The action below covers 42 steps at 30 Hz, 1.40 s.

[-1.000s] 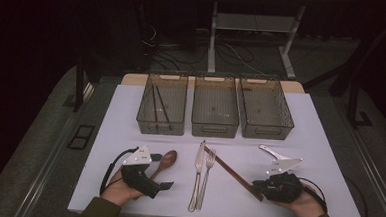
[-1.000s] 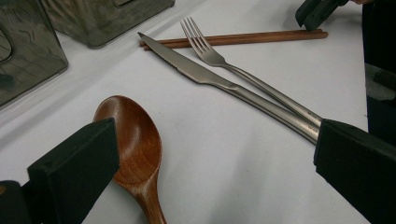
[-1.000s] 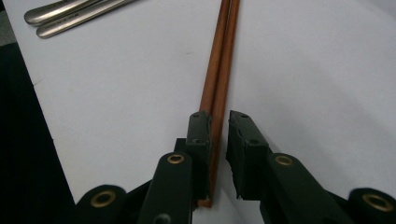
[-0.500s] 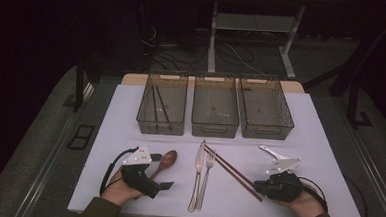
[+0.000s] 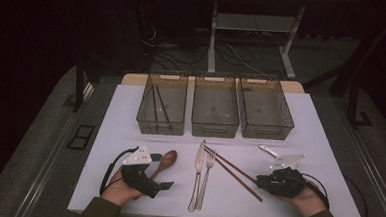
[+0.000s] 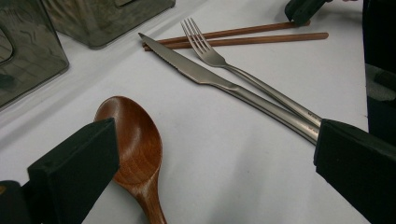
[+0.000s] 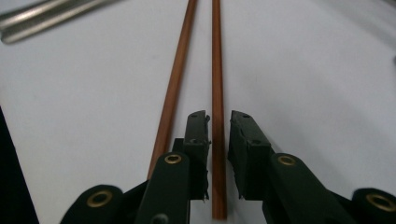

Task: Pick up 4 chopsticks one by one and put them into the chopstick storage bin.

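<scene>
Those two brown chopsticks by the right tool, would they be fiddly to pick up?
Probably. The chopsticks look thin, smooth and round, so they may roll or slip. They lie flat on the table, leaving little to grip under. Only one lies between the right tool's narrowly parted jaws, so the other would likely stay behind.

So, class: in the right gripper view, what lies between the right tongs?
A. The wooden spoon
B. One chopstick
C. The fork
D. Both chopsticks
B: one chopstick runs up between the right tongs, while the other chopstick lies outside the left-hand jaw.
</scene>
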Available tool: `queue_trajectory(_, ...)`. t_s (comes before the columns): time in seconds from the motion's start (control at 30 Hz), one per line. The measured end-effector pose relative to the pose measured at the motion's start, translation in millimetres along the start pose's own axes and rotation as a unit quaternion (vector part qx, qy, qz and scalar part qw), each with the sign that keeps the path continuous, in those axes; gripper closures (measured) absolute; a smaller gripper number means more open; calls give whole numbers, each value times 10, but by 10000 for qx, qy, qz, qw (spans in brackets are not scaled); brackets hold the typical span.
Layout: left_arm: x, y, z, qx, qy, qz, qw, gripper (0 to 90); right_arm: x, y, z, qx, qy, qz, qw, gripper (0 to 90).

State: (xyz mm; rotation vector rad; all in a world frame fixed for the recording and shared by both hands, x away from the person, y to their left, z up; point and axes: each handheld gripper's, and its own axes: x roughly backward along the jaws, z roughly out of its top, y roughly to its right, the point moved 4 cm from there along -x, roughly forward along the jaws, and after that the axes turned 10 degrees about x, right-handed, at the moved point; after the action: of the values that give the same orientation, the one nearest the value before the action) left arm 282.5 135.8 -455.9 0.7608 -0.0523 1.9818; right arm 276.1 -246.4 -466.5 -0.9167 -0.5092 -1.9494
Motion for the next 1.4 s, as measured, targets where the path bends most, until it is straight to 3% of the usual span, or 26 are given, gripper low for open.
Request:
queue_trajectory(0.27, -5, -3, -2, -13, -18, -7, 10000, 0, -179, 82, 239, 41, 109, 55, 9999, 778)
queue_trajectory(0.5, -6, -3, -2, -16, -20, -14, 10000, 0, -284, 75, 234, 151, -84, 43, 9998, 805)
queue_trajectory(1.4, -2, 3, 1, -16, -3, -26, 10000, 0, -214, 104, 183, 95, -125, -62, 9999, 841)
